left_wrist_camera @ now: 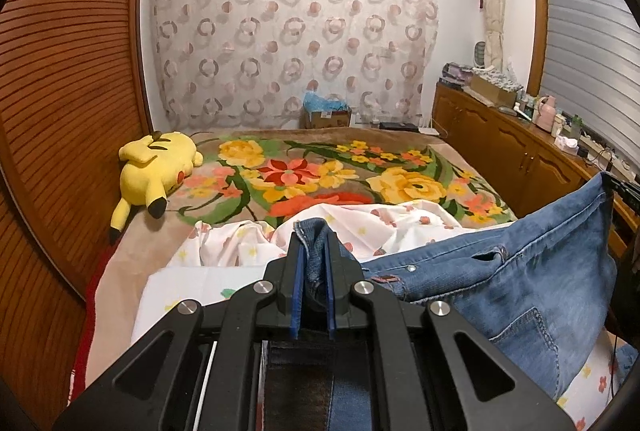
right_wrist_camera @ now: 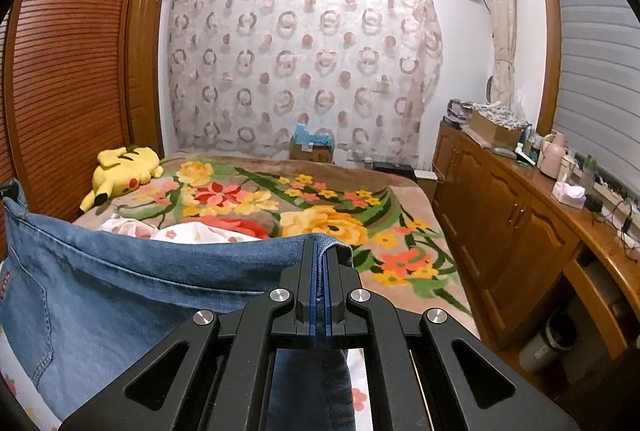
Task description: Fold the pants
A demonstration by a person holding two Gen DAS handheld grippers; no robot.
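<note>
Nearest, the left gripper (left_wrist_camera: 313,255) is clamped on a bunched corner of the blue denim pants (left_wrist_camera: 520,283), a thick wad of cloth filling the narrow gap between its blue pads (left_wrist_camera: 297,283). From this grip the pants stretch away to the right as a raised span, a back pocket and a belt loop showing, and end at the far right edge where a dark gripper tip is only partly seen. In the right wrist view, the right gripper (right_wrist_camera: 321,263) has its jaws pressed together on the folded upper edge of the pants (right_wrist_camera: 120,291), the denim emerging just beyond the fingertips and running left as a taut sheet. More denim hangs below each gripper. Beneath the pants lies a white sheet with small flowers (left_wrist_camera: 240,247), rumpled on the near part of the bed. Beyond it spreads a brown floral blanket (left_wrist_camera: 320,175). At the far left of the blanket lies a yellow plush toy (left_wrist_camera: 156,171), beside a slatted wooden wardrobe (left_wrist_camera: 60,71). Farther, a wooden cabinet (right_wrist_camera: 500,215) lines the right wall, and a patterned curtain (left_wrist_camera: 288,31) covers the far wall.
</note>
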